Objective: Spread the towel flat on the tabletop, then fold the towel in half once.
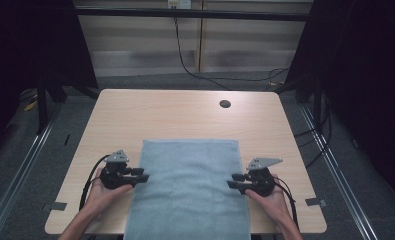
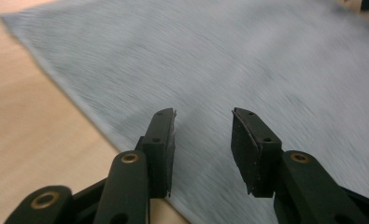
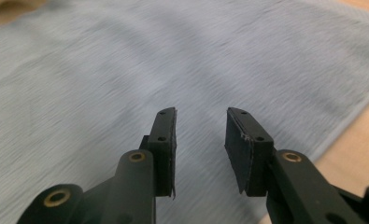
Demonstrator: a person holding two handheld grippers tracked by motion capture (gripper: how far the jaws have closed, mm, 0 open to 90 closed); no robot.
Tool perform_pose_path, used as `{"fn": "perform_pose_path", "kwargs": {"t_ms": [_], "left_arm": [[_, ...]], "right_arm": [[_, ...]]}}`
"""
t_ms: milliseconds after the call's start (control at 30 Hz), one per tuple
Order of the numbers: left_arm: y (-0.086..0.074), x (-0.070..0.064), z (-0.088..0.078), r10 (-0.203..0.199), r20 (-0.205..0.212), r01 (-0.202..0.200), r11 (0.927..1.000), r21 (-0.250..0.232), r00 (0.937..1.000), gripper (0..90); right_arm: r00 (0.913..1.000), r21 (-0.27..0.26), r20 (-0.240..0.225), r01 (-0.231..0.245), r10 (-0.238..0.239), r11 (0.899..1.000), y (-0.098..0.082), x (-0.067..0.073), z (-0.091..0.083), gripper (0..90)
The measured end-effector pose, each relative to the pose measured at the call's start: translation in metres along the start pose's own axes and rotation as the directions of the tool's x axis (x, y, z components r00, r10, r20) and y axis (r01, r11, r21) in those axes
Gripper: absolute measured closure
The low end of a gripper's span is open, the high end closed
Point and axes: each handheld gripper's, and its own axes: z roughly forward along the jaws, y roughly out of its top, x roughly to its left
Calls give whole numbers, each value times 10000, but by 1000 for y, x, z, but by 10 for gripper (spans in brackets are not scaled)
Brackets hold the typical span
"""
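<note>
A pale wooden table (image 1: pixel 135 107) stands on grey floor, a blue-grey towel (image 1: pixel 187 190) spread flat toward its six o'clock edge (overhanging it). The left gripper (image 1: pixel 141 178) at the towel's nine o'clock and the right gripper (image 1: pixel 233 180) at three both gape, grasping nothing.

Pale blue rectangular terry towel (image 1: pixel 187 187) flat on light wooden table (image 1: pixel 185 115), lower centre. Left gripper (image 1: pixel 141 178) at towel's left edge, right gripper (image 1: pixel 234 180) at right edge, jaws parted.
</note>
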Motion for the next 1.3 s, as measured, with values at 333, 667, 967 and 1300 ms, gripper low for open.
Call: {"fn": "perform_pose_path", "kwargs": {"t_ms": [333,667,967,1300], "left_arm": [[-6,-6,8,731,-783,-722,9973,142,9942,589],[-18,-17,-1,702,-350,-697,9974,163,9969,584],[-13,1,-14,-401,-366,382,9980,-504,9985,497],[0,15,-22,-314,-362,287,9969,-737,9989,492]], "right_arm": [[9995,532,310,-29,12,9986,10,-15,27,644],[9993,1000,-277,267,-240,9946,-1,1,11,637],[9998,-225,125,-179,182,9996,21,-27,2,597],[9956,-315,636,-665,684,9973,35,-59,15,575]]}}
